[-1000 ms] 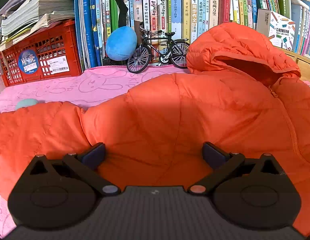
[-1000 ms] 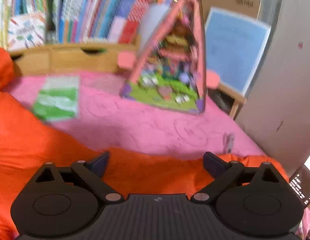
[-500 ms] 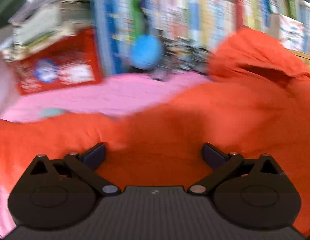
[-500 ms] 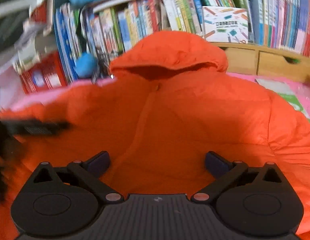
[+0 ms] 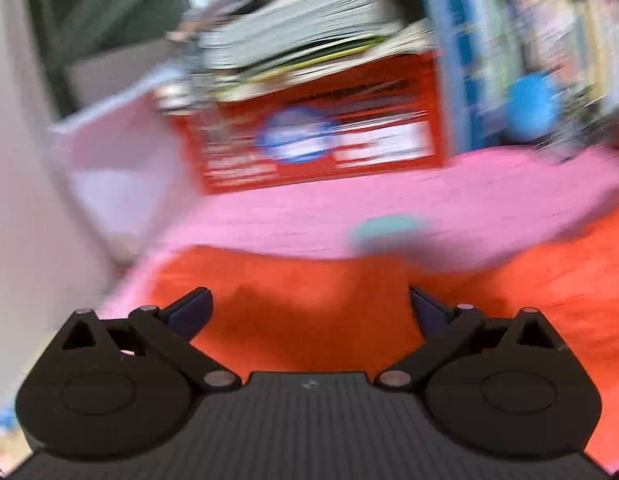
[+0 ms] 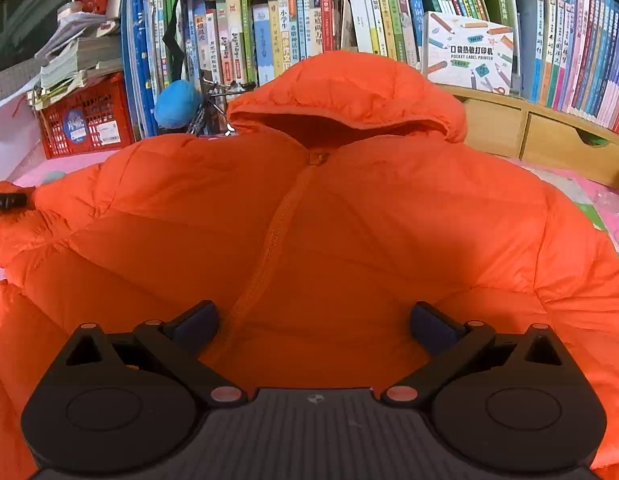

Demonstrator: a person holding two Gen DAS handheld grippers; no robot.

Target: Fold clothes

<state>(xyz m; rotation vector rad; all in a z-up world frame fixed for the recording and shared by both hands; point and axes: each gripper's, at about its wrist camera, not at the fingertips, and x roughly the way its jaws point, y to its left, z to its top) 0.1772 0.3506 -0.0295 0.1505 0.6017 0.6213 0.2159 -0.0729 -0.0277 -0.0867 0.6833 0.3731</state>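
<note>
An orange hooded puffer jacket (image 6: 349, 216) lies front up on a pink cloth, zipped, with its hood (image 6: 349, 92) toward the bookshelf. My right gripper (image 6: 314, 322) hovers open over the lower front, the zip running up between its fingers. The left wrist view is blurred: my left gripper (image 5: 309, 308) stands open above the end of the jacket's sleeve (image 5: 301, 300), close to the pink cloth (image 5: 389, 196). A dark part of the left gripper (image 6: 7, 201) shows at the far left edge of the right wrist view, at the sleeve.
A red crate (image 6: 87, 124) with stacked papers stands at the back left beside a white box (image 5: 121, 168). Books fill the shelf (image 6: 389, 20) behind, with a blue ball (image 6: 176, 104), a model bicycle and wooden drawers (image 6: 549, 140). A teal oval thing (image 5: 385, 230) lies on the cloth.
The left gripper swept left from the jacket's body to the sleeve end, its view turning toward the red crate. The right gripper swung from the right side to face the jacket's front, then held still.
</note>
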